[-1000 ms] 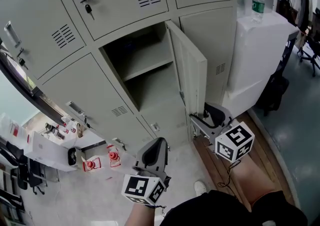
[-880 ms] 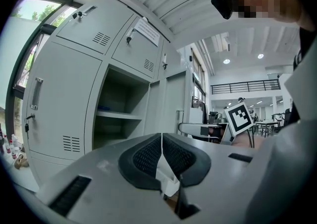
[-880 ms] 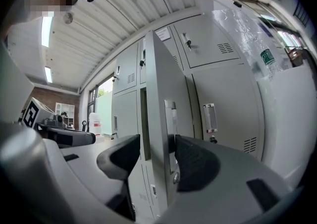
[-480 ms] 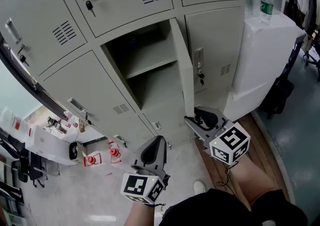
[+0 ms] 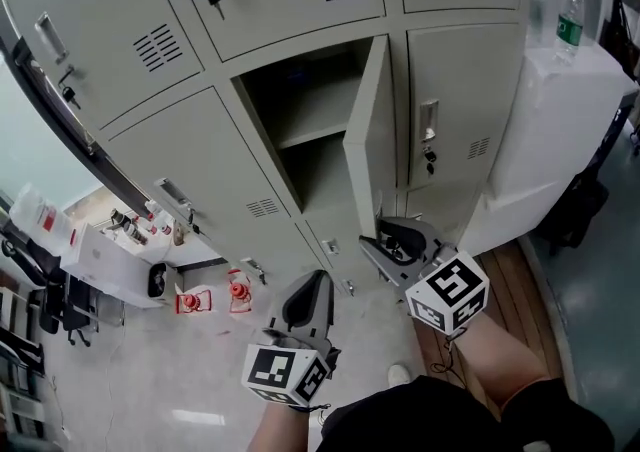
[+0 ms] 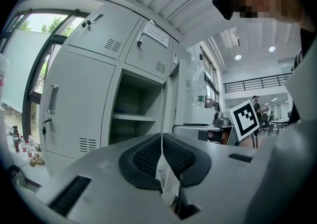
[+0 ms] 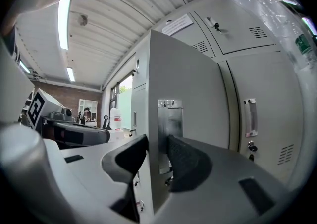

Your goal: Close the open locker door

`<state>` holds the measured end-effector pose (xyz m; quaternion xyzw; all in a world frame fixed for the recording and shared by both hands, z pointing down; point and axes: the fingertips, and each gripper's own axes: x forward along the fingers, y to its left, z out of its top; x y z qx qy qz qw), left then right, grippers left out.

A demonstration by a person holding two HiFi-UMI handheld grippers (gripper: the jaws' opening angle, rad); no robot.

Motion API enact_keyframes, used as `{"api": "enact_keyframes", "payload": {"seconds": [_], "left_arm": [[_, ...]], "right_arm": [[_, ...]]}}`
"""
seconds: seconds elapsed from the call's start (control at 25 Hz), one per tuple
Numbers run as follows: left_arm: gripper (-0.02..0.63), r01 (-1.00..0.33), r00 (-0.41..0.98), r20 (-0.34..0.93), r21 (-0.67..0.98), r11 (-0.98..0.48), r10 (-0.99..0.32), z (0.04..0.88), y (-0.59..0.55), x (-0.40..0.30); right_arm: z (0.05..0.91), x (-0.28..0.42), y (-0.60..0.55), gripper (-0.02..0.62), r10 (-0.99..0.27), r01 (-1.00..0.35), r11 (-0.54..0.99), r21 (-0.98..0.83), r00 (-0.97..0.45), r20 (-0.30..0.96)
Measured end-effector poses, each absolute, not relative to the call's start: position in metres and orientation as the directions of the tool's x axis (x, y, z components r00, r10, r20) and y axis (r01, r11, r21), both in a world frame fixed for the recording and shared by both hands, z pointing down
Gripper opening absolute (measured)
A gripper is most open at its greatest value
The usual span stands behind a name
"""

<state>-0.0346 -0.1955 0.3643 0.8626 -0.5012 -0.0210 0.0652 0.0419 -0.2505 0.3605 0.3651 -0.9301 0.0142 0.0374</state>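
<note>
The grey locker door stands half open, edge-on to me, in front of its dark compartment with one shelf. My right gripper is at the door's lower free edge. In the right gripper view the door passes between the closing jaws of the right gripper, a pad pressing each face just below the metal latch plate. My left gripper hangs lower, apart from the lockers, shut with nothing in it; its pads meet in the left gripper view, which looks at the open compartment.
Shut lockers with keys surround the open one. A white cabinet with a water bottle on top stands to the right. Small red cones and a white box lie on the floor at left. My legs are below.
The door has swung from wide open to about half open. My right gripper went left with the door's lower edge and its jaws narrowed onto it. The left gripper stayed put.
</note>
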Motion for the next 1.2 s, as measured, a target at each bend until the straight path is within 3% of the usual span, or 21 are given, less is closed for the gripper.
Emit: {"api": "enact_keyframes", "payload": {"seconds": [1.2], "left_arm": [[0.021,-0.950,0.301,0.046,0.099,-0.296,-0.952,0.369,-0.210,-0.076]], "right_arm": [[0.363,-0.037,-0.297,0.172,-0.567,-0.567,0.823,0.022,-0.819,0.089]]}}
